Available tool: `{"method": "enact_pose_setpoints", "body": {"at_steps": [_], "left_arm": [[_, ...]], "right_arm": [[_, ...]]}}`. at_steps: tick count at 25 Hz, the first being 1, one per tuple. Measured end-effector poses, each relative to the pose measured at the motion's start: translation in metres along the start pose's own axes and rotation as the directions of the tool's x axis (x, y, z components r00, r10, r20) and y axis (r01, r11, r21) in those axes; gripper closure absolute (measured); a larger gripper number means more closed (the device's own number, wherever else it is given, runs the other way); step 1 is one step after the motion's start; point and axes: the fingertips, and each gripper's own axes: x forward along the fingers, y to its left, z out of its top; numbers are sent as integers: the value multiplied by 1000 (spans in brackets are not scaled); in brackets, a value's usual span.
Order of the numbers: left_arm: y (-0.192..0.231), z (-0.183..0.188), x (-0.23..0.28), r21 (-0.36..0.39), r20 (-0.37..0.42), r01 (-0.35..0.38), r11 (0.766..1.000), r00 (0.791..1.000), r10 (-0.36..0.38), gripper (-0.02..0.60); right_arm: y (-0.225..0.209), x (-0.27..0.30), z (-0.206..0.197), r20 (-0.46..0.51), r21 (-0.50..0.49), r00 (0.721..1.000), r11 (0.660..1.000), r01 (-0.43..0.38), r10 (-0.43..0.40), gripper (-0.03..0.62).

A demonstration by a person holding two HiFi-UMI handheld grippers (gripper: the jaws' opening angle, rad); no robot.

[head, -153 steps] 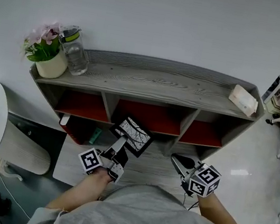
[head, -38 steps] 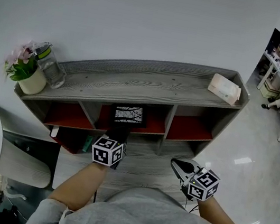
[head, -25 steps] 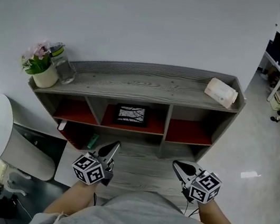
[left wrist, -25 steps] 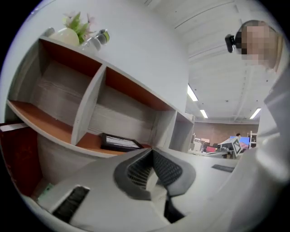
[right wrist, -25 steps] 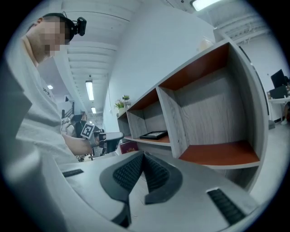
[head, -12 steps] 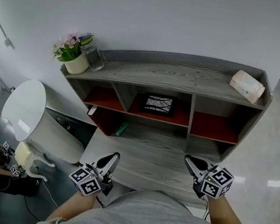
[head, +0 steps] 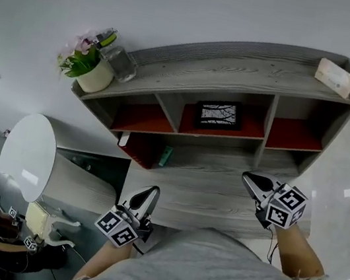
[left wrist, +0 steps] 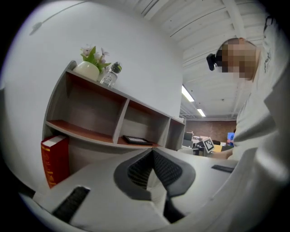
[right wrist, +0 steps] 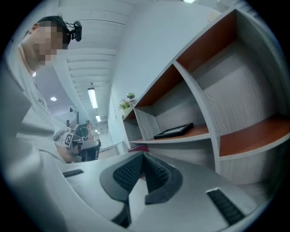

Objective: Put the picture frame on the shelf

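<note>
Sitting top-left on the shelf (head: 242,64): flower pot (head: 94,76), jar (head: 122,64); red book (head: 140,152) below, half hidden. Left tool (head: 149,193) jaws together, empty. Picture frame (head: 219,115) lies flat in the middle compartment, image unreadable. Right tool (head: 252,179) jaws together, empty. Box (head: 337,77) top-right.

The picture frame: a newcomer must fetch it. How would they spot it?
Find the grey wooden shelf unit against the white wall. The middle of its three red-floored compartments holds the picture frame, lying flat. It is black-edged with a pale print, unlike the upright red book below, to the left.
</note>
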Motion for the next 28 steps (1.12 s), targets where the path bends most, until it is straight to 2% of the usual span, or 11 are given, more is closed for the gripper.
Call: {"method": "enact_pose_setpoints", "body": {"at_steps": [6,9,11,13,17,21,28], "left_arm": [[35,13,-12,34,-21,146,989,989,-145,572],[36,15,-8,68,-29,207,976,978,-205,571],[32,18,-4,79,-19,229,970,973,-229,571],[29,22,1,81,4,229,970,973,-230,572],[22,21,9,30,42,201,979,978,-203,572],[15,18,16,19,44,189,982,981,-190,572],[15,17,18,37,20,169,985,985,-170,572]], "right_arm": [[41,44,6,32,59,995,994,94,-96,580],[48,47,17,64,126,989,985,121,-130,580],[49,42,22,61,131,988,982,133,-142,580],[48,34,24,62,128,987,982,137,-146,582],[43,11,24,42,100,988,984,147,-152,585],[34,-2,26,24,70,987,985,155,-157,585],[38,5,29,25,33,992,992,120,-121,585]]}}
